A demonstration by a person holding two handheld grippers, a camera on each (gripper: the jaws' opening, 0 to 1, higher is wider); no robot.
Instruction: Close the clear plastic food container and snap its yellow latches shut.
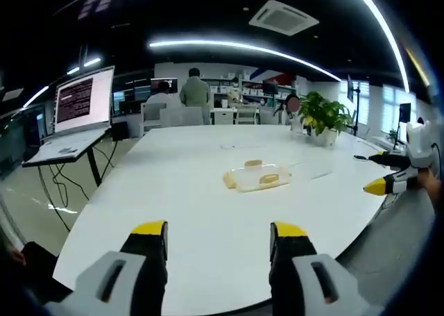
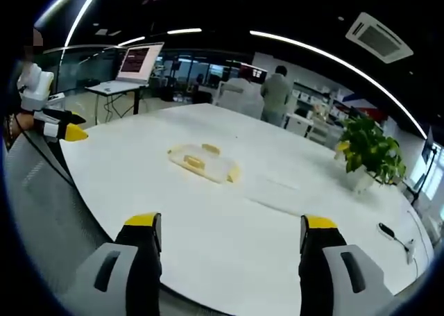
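laptop: open laptop (image 1: 80, 107) on a side stand far left in the left gripper view, screen lit, off the table; not mine to touch.
table: big white table (image 1: 173, 191), bare around the container.
my left claw: left gripper (image 1: 218, 236), jaws spread wide, nothing between them, hanging over the near table edge.
container: clear plastic food container (image 1: 254, 178) lies flat near mid-table, ahead of my left claw and a bit to the right, well apart from it. In the right gripper view it is (image 2: 203, 163), ahead and left of centre, also well apart.
latches: yellow latches (image 1: 268, 180) show on several sides; I can't tell if any are snapped, too small. Lid looks to be lying on top, can't confirm seated.
handling guess: thin clear plastic, light, stiffish but flexes, slick. It'll likely slide on the smooth table if I push one side only.
where to grip: I'd pin the lid or one end with one claw and press each latch tab down at its outer edge with the other. No hard squeeze on the walls, they may buckle.
plant: potted plant (image 1: 322, 114) far right on the table, clear of the work.
my right claw: right gripper (image 2: 231, 229), jaws also wide, holding nothing, near the table edge; it shows at the right of the left gripper view (image 1: 378, 173).
progress: approach not done, no contact yet.
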